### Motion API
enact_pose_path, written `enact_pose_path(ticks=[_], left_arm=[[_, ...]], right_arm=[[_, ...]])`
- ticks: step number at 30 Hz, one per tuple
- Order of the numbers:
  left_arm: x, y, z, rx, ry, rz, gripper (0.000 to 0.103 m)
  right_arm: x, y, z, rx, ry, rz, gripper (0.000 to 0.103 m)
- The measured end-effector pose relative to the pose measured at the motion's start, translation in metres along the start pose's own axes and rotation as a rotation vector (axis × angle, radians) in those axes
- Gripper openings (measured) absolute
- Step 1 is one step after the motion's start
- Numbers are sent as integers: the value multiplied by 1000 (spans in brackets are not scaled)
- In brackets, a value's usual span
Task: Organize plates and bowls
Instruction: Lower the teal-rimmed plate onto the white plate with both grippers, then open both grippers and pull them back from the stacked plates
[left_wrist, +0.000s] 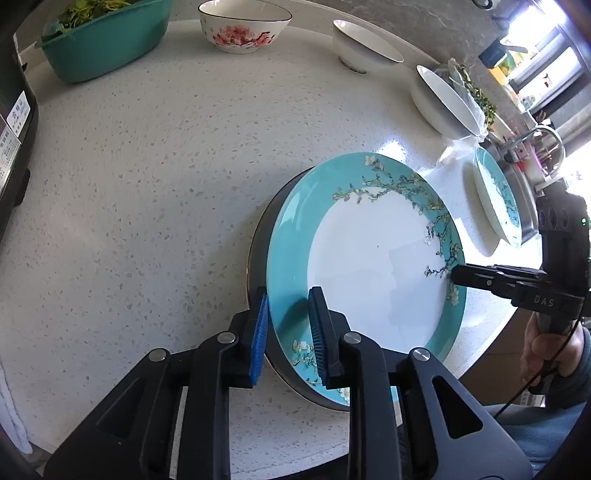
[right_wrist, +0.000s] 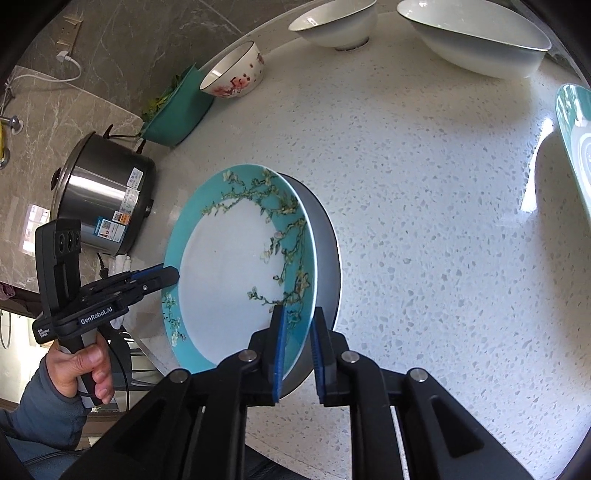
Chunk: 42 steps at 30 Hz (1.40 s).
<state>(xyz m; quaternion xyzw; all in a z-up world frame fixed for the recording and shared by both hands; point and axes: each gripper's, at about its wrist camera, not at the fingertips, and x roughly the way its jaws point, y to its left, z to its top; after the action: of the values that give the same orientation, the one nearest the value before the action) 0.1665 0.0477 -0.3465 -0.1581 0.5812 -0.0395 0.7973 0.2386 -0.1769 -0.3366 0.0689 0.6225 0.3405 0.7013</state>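
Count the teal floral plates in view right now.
2. One teal plate lies nearest, stacked on a grey plate. The second teal plate sits at the far right edge of the counter. More could be hidden under the stack.

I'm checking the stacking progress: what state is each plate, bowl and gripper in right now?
teal plate: lying on the grey plate, off-centre.
grey plate: underneath, mostly covered.
left gripper: open, jaws straddling the teal plate's rim.
right gripper: straddling the same rim; pressing or not, unclear.
blossom bowl: upright, empty.
small white bowl: upright.
second teal plate: lying apart, unstacked.
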Motion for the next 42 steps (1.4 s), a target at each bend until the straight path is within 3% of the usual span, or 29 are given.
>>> enact_pose_path(ticks=[4,17,19,24,32,39,42], left_arm=[[1,-5,1,10,-3,15,21],[3,-9,1,19,-21,36,24],[4,-12,0,28,-22,38,28],[6,-22,-1,59,-22,37,49],[8,-31,0,82,-38,65,60],[10,-31,-5,62,-52,98,64],[9,-30,-10,51,-59,108,67]], right_arm=[[0,-3,1,44,6,8,15],[3,20,0,-32,-4,-132,21],[5,25,0,-59,-3,-159,23],[7,33,-1,-104,0,-212,26],[11,47,-4,-197,-3,-309,30],[14,53,-7,-266,-14,-326,32],[12,54,-8,-296,-34,-347,40]])
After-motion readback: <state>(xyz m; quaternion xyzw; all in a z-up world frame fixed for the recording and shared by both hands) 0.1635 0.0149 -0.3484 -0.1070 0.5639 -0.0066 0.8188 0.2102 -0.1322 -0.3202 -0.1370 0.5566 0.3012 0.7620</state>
